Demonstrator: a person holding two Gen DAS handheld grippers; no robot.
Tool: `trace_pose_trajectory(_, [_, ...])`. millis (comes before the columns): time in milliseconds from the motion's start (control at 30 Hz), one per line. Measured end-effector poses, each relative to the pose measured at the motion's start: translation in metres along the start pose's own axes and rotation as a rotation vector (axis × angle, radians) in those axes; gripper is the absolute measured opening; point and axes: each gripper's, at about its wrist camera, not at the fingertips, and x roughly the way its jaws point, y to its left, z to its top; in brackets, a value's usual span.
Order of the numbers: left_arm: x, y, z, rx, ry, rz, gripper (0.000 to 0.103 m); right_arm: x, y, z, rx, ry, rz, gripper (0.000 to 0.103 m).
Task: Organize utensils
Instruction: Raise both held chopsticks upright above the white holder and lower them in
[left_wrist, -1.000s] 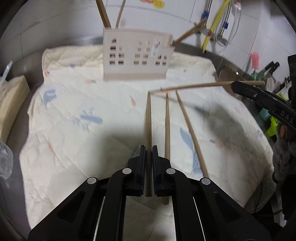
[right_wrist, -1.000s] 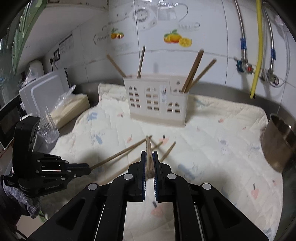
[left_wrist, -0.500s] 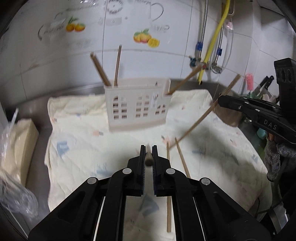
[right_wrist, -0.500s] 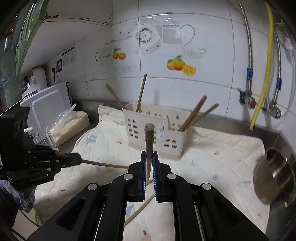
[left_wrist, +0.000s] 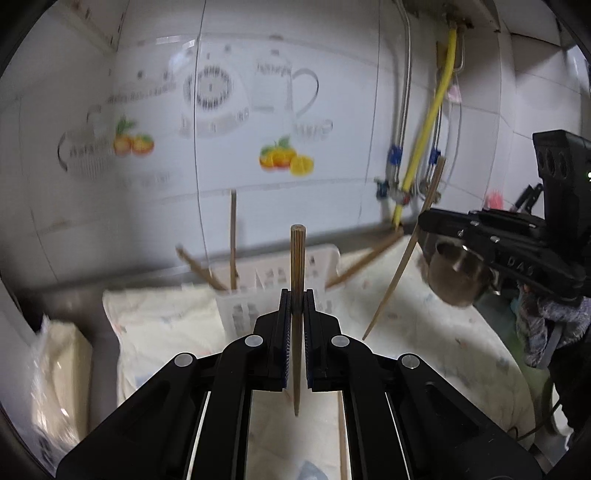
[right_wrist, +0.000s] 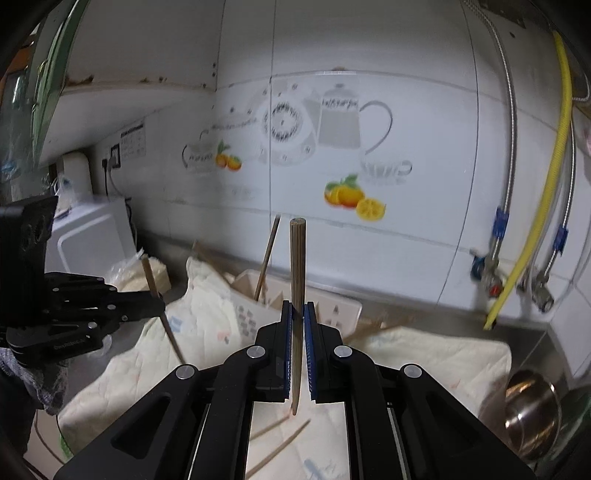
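My left hand-held gripper (left_wrist: 295, 306) is pinching a chopstick (left_wrist: 297, 266), which stands nearly upright between the pads, blunt end up and thin tip hanging below the jaws. My right hand-held gripper (right_wrist: 298, 314) is pinching its own chopstick (right_wrist: 297, 266) the same way, also blunt end up.

In the left wrist view I see the right gripper off to my right, its stick slanting down toward the cloth (left_wrist: 166, 314). In the right wrist view the left gripper sits at the left edge with its stick angled downward.

Ahead of both grippers, on the cream cloth spread over the tabletop, stands the white slotted holder (left_wrist: 258, 280). Several chopsticks already lean in it: two at its left end (left_wrist: 232, 236) and at least one poking out to the right (left_wrist: 365, 258).

More loose chopsticks (right_wrist: 280, 446) lie on the cloth below my right gripper, at least two, and one shows under my left.

A steel cup (right_wrist: 532, 406) sits at the right edge of the cloth, and a plastic-wrapped pack (left_wrist: 55, 354) lies off to the left. Both views are blurred.
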Motion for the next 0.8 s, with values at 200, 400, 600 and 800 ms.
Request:
trace_pose_trajectory(200, [-0.001,0.007,0.046,0.001,-0.084,0.016,0.005,0.007,-0.007,0.032,0.003,-0.041,-0.026,0.007])
trace_pose_trajectory(400, [0.009,0.025,0.081,-0.038,-0.166,0.089,0.005,0.021,-0.011,0.055,-0.003,-0.06,-0.045,0.007])
trace_pose_trajectory(600, [0.025,0.049,0.093,-0.128,-0.214,0.125,0.005,0.04,-0.019,0.069,0.006,-0.07,-0.069,0.007])
trace_pose_trajectory(800, [0.048,0.054,0.081,-0.137,-0.201,0.165,0.005,0.061,-0.027,0.066,0.027,-0.063,-0.078,0.007])
